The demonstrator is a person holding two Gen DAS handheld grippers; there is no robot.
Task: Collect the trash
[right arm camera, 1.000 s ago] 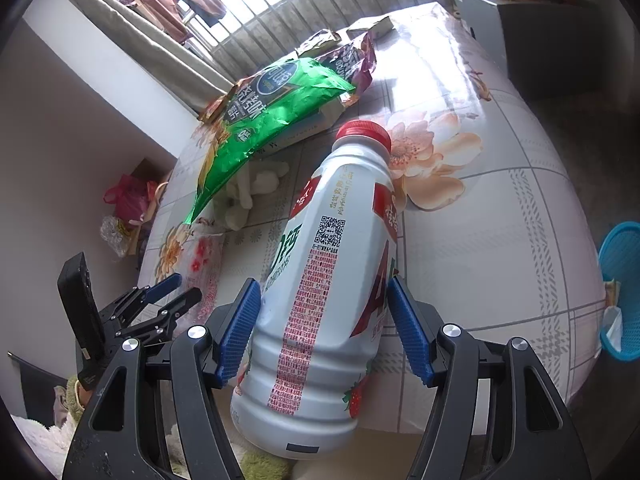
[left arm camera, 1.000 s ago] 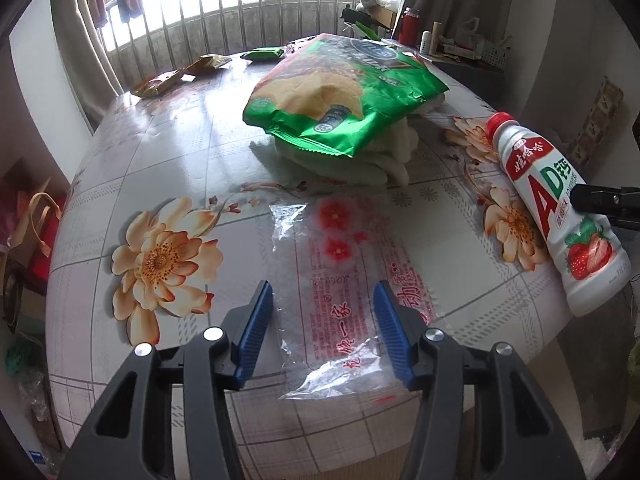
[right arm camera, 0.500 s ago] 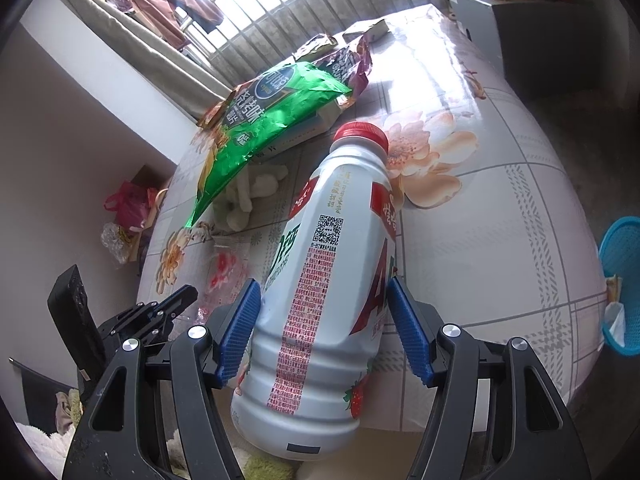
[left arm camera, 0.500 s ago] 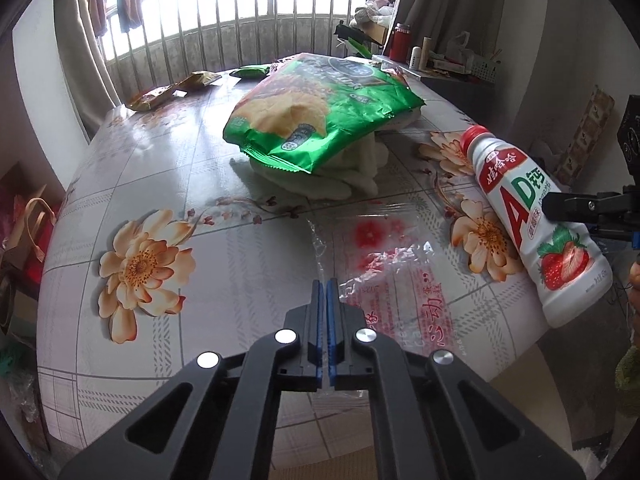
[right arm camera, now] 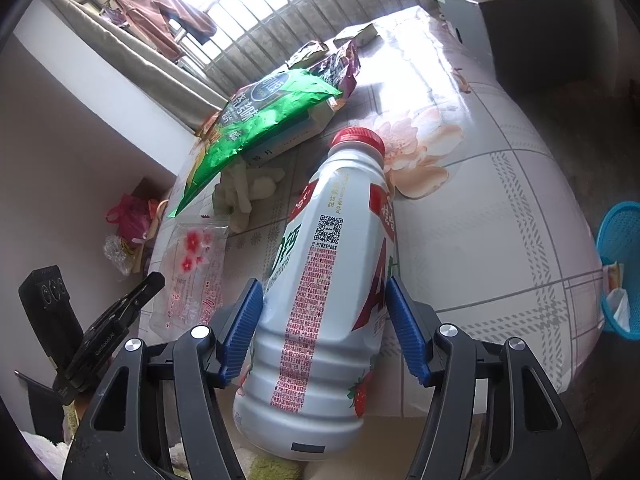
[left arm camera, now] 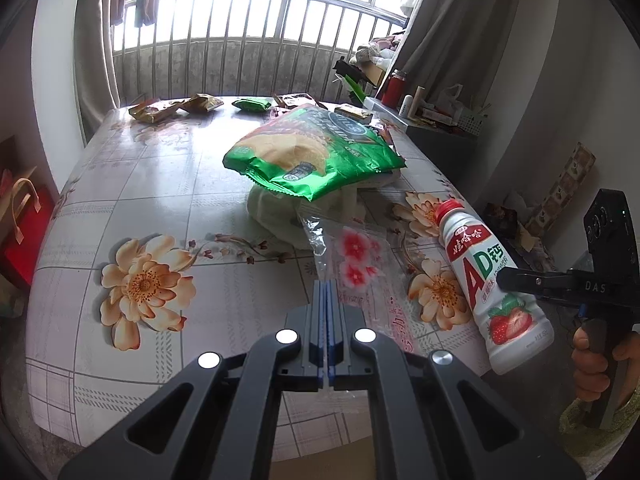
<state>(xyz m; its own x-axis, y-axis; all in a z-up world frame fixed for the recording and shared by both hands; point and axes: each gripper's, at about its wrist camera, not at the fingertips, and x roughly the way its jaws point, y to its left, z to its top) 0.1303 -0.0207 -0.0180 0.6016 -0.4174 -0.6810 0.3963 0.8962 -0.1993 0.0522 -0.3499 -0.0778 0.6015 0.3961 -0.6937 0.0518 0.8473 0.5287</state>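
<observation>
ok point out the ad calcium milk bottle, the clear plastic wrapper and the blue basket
AD calcium milk bottle (right arm camera: 320,292): right wrist view, on the printed back label.
clear plastic wrapper (left arm camera: 356,256): left wrist view, on its red flower print.
blue basket (right arm camera: 620,264): right wrist view, on its mesh wall.

The white heap (left arm camera: 280,216) lies mostly hidden under the green bag (left arm camera: 316,156); the blue basket (right arm camera: 620,264) beside the table (right arm camera: 500,240) is cut off.

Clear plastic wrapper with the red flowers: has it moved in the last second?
Yes. The clear wrapper has been lifted off the table; its far end now stands up against the green chip bag, pinched in the shut left tool.
</observation>
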